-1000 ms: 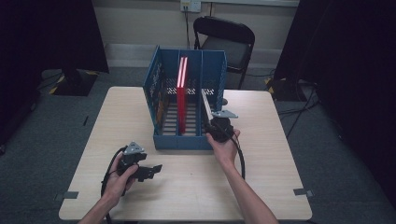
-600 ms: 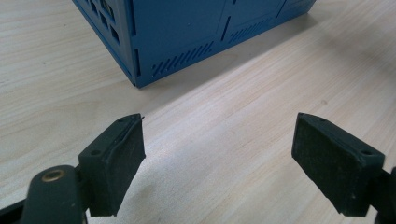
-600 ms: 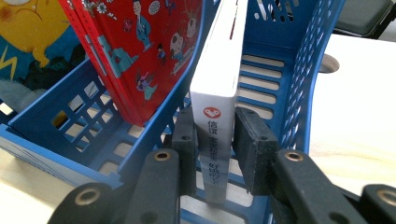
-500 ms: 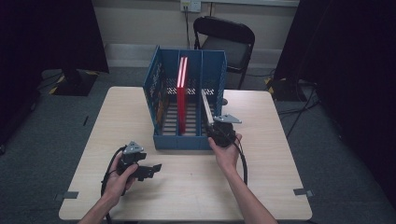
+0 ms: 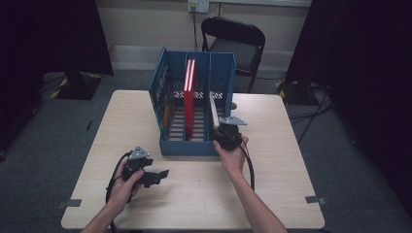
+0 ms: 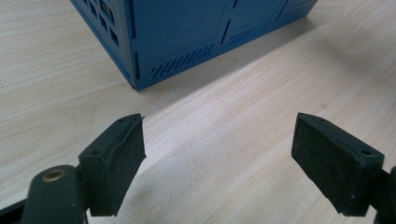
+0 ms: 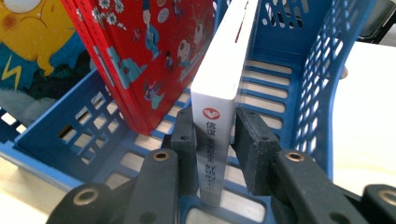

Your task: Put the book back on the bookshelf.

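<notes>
My right hand-held gripper (image 7: 215, 154) is clamped on the spine of a white book (image 7: 224, 93), standing upright in the rightmost compartment of the blue file rack (image 5: 167, 90), at about 12 o'clock from my right hand. I judge the insertion nearly done: the book sits well inside, with only the release and pull-back left. A glossy red picture book (image 7: 154, 51) already leans in the middle slot, at 10 o'clock from the white one. The rack is rigid perforated plastic with a slatted floor. My left hand-held gripper (image 5: 151, 177) rests apart, jaws wide, on the pale wood-grain surface (image 6: 224, 154)
</notes>
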Available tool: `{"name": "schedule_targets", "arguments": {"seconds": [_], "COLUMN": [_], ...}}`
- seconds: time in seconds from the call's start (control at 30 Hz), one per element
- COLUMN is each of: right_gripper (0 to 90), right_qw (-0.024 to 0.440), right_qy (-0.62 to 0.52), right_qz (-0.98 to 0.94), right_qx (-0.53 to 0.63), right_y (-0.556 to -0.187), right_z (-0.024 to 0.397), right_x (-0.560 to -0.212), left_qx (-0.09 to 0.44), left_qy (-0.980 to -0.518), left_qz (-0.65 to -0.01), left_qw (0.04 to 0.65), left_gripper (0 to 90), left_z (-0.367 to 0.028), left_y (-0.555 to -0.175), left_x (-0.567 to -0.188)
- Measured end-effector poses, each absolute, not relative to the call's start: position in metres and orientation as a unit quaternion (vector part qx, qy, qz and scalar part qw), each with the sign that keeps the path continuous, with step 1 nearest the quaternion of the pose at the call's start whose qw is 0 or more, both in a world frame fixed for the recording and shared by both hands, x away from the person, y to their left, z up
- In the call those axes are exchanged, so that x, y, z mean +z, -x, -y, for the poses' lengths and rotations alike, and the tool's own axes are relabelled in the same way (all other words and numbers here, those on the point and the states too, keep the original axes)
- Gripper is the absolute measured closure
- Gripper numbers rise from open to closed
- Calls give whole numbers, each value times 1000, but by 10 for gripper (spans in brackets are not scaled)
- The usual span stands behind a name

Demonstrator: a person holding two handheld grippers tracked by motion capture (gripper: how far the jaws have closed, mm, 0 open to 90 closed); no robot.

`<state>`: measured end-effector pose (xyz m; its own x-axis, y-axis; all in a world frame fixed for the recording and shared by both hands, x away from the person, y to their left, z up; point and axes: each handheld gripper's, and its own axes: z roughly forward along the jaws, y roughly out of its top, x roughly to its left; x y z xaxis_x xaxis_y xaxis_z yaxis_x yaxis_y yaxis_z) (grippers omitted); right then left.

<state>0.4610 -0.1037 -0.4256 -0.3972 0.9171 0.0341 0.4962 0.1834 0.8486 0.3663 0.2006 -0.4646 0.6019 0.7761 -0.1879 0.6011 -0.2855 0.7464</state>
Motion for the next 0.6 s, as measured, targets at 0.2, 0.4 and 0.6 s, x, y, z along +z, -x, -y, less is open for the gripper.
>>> {"name": "schedule_targets", "arguments": {"seconds": [0.2, 0.4, 0.6], "right_gripper": [695, 693, 689], "right_qw": [253, 252, 251], "right_qy": [-488, -491, -492], "right_qz": [-728, -727, -729], "right_qx": [410, 407, 404], "right_y": [-469, -475, -479], "right_z": [98, 95, 90], "right_x": [-424, -423, -421], "left_qx": [106, 109, 108], "left_qy": [-796, -796, -796], "left_qz": [-435, -433, -431], "left_qw": [408, 408, 410], "left_gripper": [172, 172, 173], "left_z": [-203, -203, -201], "left_y": [-365, -365, -364], "left_x": [-465, -465, -464]}}
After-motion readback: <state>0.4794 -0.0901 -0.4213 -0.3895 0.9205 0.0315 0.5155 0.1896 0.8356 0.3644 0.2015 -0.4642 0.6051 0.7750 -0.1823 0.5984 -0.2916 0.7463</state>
